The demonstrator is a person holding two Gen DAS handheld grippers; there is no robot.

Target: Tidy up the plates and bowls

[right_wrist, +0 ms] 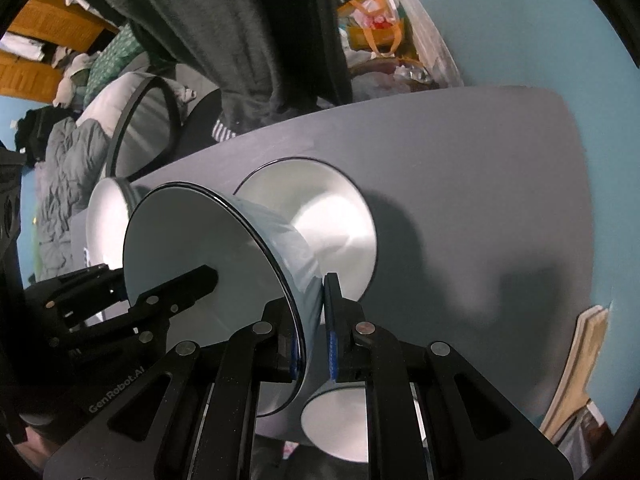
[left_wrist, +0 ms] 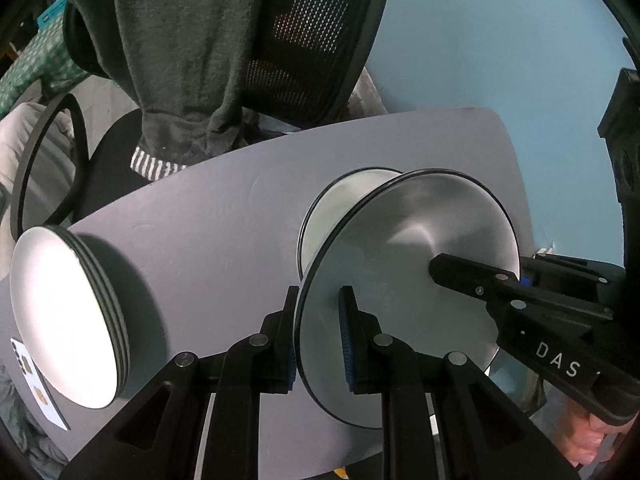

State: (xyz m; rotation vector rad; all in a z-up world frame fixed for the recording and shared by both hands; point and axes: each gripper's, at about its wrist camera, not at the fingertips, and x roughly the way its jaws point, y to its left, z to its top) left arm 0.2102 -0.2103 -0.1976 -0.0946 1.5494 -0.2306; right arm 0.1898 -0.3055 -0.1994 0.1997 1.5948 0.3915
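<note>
Both grippers grasp one white bowl (left_wrist: 400, 280) by its dark rim, held above the grey surface (left_wrist: 208, 232): the left gripper (left_wrist: 320, 336) has its jaws clenched over the near rim, the right gripper (right_wrist: 316, 336) over the opposite side wall. Another bowl (right_wrist: 320, 216) sits just behind; a stack of plates (left_wrist: 64, 320) lies well apart to the left. The bowl looks stiff, glossy, probably slippery and breakable; the rim seems the best hold. Readable lettering: "DAS" and "GenRobot.AI".
</note>
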